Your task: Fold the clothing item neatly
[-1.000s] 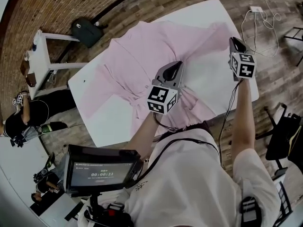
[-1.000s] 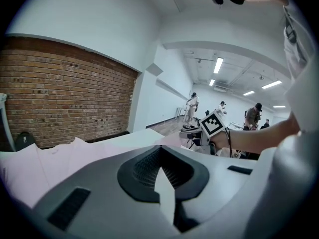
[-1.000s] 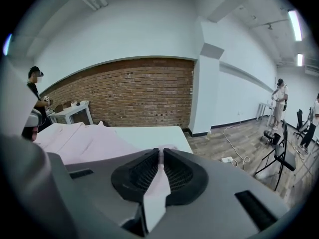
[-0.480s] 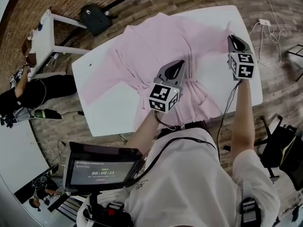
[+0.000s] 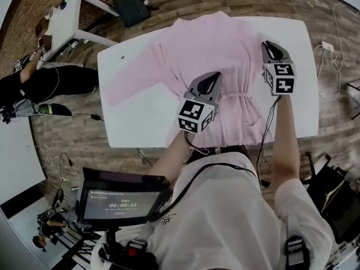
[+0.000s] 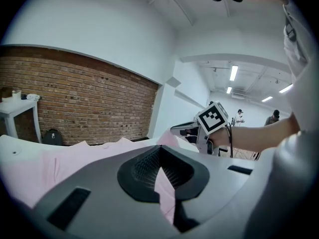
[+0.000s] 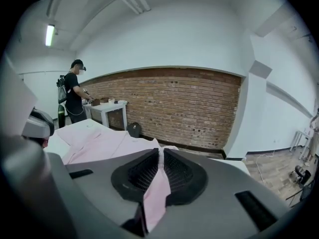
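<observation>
A pink robe (image 5: pixel 197 44) lies spread on the white table (image 5: pixel 140 128), its left sleeve (image 5: pixel 121 91) stretched out and its belt (image 5: pixel 242 95) across the waist. My left gripper (image 5: pixel 209 82) hovers over the robe's middle, shut on a pinch of pink fabric (image 6: pixel 164 188) that hangs between its jaws. My right gripper (image 5: pixel 271 49) is up over the robe's right side, shut on a strip of pink cloth (image 7: pixel 157 193). The left gripper view shows the right gripper (image 6: pixel 192 131) beyond the robe (image 6: pixel 65 158). Under both grippers the robe is hidden.
A small white side table (image 5: pixel 67 16) and a black bag (image 5: pixel 132 7) stand beyond the far left corner. A person (image 5: pixel 39 86) crouches on the floor at left. Cables and a power strip (image 5: pixel 328 45) lie at right, a chair (image 5: pixel 332 190) lower right. A monitor (image 5: pixel 121 201) hangs at my chest.
The head view has swung, so the table sits squarer and more centred. Both grippers keep their hold on the pink cloth; the right one has drifted left and lower in the view.
</observation>
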### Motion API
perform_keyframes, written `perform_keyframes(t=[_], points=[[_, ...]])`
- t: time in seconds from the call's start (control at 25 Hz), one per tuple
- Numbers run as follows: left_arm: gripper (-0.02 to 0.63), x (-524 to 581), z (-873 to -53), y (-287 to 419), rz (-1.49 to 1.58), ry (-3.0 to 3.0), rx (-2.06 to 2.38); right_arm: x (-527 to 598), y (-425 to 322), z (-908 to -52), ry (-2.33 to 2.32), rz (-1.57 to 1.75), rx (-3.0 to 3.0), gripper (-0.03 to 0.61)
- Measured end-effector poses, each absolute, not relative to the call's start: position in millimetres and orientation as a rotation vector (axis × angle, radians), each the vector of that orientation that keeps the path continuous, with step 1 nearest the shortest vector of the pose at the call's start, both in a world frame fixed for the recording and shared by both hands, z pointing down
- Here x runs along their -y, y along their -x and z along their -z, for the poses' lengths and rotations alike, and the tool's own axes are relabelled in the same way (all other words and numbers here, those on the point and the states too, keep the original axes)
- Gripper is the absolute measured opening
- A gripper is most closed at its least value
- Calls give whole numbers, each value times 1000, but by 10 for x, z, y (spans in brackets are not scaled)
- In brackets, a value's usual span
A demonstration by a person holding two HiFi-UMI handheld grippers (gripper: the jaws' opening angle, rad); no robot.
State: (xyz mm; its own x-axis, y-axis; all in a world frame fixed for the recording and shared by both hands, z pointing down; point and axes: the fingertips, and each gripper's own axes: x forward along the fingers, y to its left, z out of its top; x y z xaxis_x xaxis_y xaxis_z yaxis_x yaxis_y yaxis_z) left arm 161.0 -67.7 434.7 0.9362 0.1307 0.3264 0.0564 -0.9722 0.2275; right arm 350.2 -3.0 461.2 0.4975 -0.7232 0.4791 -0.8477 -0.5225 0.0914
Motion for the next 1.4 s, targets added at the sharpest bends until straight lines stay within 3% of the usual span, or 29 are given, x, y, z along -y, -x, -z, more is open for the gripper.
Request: perform_keyframes(t=[0.68, 1.4], points=[[1, 1655, -4465, -722, -502, -2832, 116, 2114, -2039, -4912, -2097, -527, 1669, 38], [0, 2054, -4625, -417, -554, -2805, 164, 2571, -1229, -5533, -1919, -646, 1823, 38]])
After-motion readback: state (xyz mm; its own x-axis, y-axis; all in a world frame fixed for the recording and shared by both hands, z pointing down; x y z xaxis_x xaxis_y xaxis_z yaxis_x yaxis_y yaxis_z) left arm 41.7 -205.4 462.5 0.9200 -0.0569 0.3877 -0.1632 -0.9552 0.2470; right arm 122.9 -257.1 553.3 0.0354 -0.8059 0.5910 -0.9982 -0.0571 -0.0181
